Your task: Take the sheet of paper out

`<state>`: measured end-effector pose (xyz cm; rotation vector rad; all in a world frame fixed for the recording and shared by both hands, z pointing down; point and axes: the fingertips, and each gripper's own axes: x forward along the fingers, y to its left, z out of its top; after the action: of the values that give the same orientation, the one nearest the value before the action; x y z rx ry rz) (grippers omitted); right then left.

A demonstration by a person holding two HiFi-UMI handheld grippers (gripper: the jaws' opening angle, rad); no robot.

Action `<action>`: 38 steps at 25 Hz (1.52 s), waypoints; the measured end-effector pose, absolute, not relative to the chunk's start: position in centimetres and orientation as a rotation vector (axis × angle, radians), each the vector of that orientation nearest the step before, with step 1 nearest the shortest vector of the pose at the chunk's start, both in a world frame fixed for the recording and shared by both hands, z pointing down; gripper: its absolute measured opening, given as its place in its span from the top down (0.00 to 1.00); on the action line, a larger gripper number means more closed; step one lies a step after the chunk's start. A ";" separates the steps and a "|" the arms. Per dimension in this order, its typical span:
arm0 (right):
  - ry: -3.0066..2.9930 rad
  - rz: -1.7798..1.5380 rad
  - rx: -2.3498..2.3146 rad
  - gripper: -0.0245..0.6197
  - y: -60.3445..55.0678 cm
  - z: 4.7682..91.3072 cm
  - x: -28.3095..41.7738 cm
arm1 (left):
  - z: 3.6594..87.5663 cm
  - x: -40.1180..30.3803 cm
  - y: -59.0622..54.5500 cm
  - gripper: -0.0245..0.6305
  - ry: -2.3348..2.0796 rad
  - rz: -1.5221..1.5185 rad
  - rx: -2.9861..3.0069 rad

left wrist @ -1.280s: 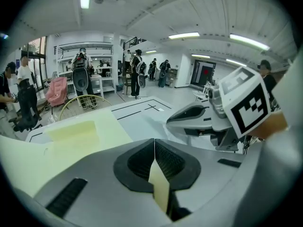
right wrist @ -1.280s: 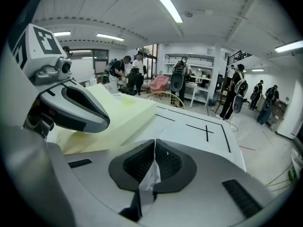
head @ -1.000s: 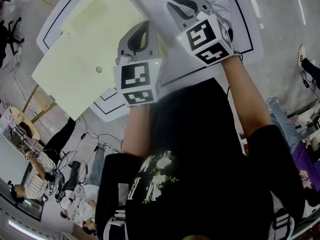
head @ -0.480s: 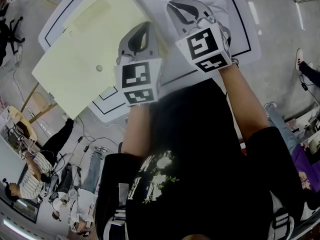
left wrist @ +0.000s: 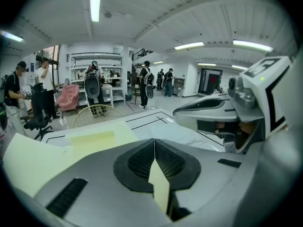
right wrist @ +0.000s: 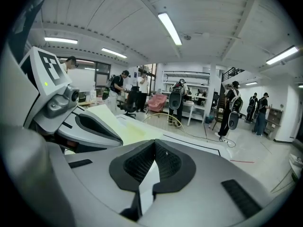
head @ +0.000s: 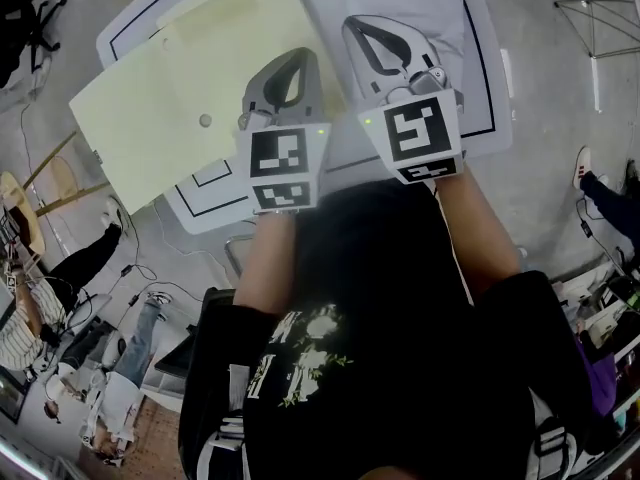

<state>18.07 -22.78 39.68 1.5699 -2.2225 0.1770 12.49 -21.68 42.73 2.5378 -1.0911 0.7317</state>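
Over the bench (head: pixel 215 206), the right claw (head: pixel 366 23) pinched the sheet of paper (right wrist: pixel 147 188) lying ahead of it; the left claw (head: pixel 293 56), alongside, clamped the yellow folder (head: pixel 180 108).

On my rig the left hand-held gripper (head: pixel 297 56) and the right hand-held gripper (head: pixel 358 23) look alike. I see smooth grey shells, black ribbed pads (left wrist: pixel 139 162) at the jaws, dark slots (left wrist: pixel 66 197) along the flanks, and at the back of each a white cube (head: pixel 280 166) bearing black square markers and a small green light (head: pixel 318 131). My operator wears a black short-sleeved T-shirt (head: pixel 400 318) with a white and green print (head: pixel 300 358) on the chest
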 end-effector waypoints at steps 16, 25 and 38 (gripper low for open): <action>-2.407 0.160 1.466 0.96 -23.0 35.8 11.1 | 36.4 6.4 -21.4 0.96 -1.379 0.547 2.525; -2.491 0.151 1.536 0.96 -22.3 31.8 8.4 | 33.5 4.1 -21.5 0.96 -1.436 0.486 2.561; -2.497 0.126 1.644 0.96 -19.0 28.2 7.5 | 29.6 1.2 -19.2 0.96 -1.436 0.374 2.644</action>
<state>7.47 -19.03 28.22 1.6445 -2.4968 0.1256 1.25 -19.16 29.61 2.6443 -1.4362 0.3735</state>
